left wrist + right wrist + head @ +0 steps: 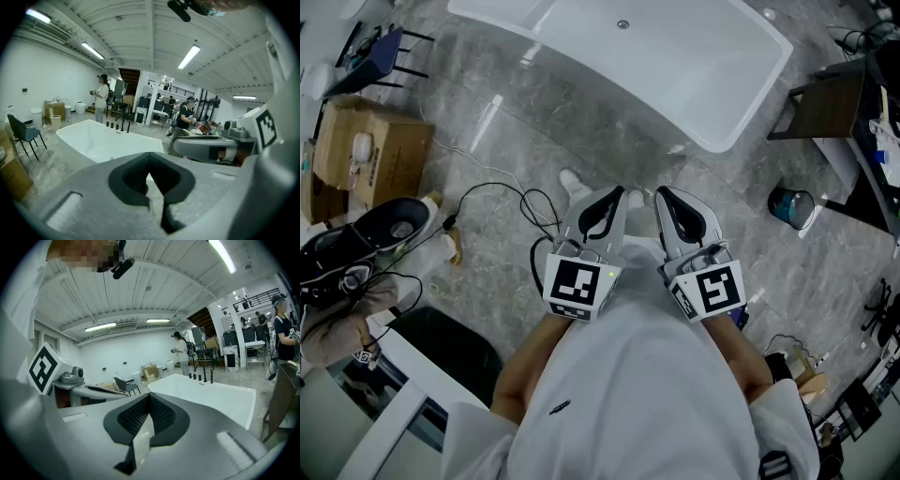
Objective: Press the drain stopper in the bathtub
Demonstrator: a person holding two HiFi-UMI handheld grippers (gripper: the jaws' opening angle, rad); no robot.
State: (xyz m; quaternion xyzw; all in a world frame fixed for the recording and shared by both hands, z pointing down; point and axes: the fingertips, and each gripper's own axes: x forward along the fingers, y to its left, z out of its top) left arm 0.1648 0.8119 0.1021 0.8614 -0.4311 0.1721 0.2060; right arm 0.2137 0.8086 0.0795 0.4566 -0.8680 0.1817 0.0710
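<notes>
The white freestanding bathtub (pixel 675 66) lies across the top of the head view, with its small round drain stopper (pixel 622 23) on the tub floor. My left gripper (pixel 616 194) and right gripper (pixel 661 195) are held side by side close to my body, well short of the tub. Both point toward it and are shut on nothing. In the left gripper view the left gripper (pixel 150 154) is closed in front of the bathtub (pixel 93 140). The right gripper (pixel 150 395) is likewise closed, with the bathtub (pixel 211 392) beyond it.
A cardboard box (pixel 370 150) and a black chair (pixel 380 47) stand at the left, with cables (pixel 506 202) across the grey floor. A blue can (pixel 792 206) and a dark side table (pixel 825 103) are at the right. Black faucets (pixel 117 125) and people stand beyond the tub.
</notes>
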